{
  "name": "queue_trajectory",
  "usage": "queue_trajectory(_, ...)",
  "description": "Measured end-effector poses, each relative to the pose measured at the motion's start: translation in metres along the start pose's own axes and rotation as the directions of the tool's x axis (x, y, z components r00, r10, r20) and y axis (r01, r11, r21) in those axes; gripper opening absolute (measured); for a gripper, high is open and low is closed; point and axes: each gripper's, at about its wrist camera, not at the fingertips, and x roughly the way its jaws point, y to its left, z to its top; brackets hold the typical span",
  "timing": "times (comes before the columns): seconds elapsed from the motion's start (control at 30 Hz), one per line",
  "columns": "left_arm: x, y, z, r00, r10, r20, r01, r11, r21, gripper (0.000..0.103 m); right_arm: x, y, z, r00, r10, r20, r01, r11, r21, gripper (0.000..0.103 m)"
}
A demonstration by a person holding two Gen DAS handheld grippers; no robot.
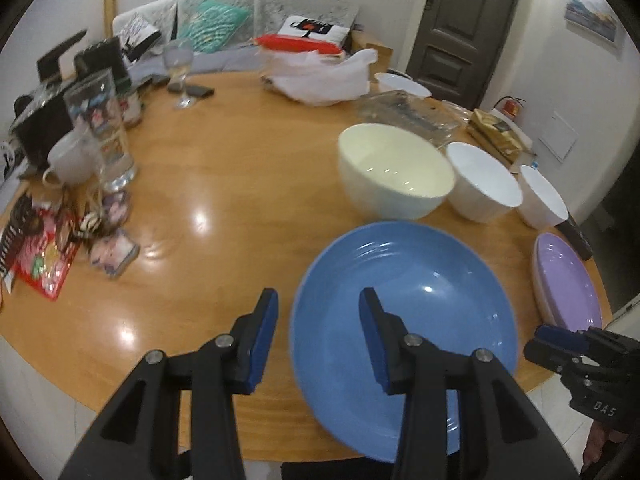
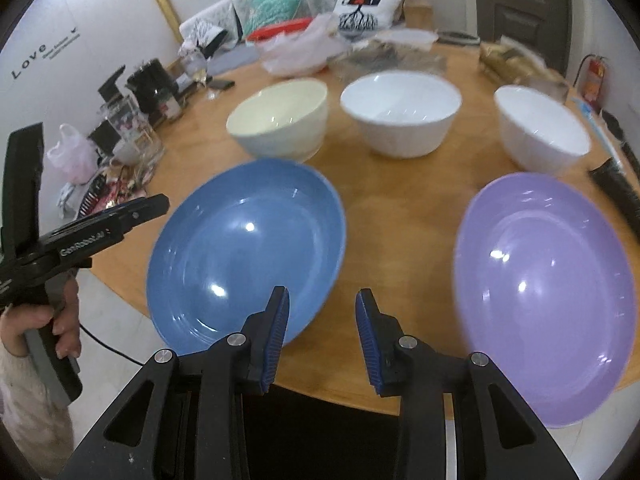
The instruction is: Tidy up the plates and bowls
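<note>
left gripper (image 1: pixel 318 312) apart | right gripper (image 2: pixel 322 314) apart | round wooden table (image 1: pixel 224 200) | sofa (image 1: pixel 240 12) behind

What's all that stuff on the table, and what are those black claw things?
Plates: two, blue plate near left, purple plate near right.
Bowls: three in a row behind, cream bowl, middle white bowl, right white bowl.
Wine glass: one, clear, far left.
Mug: one, white, left edge.
Table: one, wooden, round.
Left gripper: black with blue pads, open, straddling the blue plate's rim.
Right gripper: same, open, between the plates.
</note>
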Motion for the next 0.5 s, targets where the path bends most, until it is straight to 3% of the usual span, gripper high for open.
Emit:
queue_trajectory(0.33,0.02,0.014,-0.013,0.999,-0.008,-0.046,0.007,1.0,-0.024,0.037,0.025,0.007,0.0,0.998,-0.021,-0.058,0.02,1.0,-0.018,0.029)
queue_trajectory(0.5,0.027,0.015,-0.016,0.998,-0.02,-0.067,0.018,0.999,-0.028,0.018,0.029,0.01,0.002,0.998,-0.025,-0.062,0.023,0.999,-0.033,0.026)
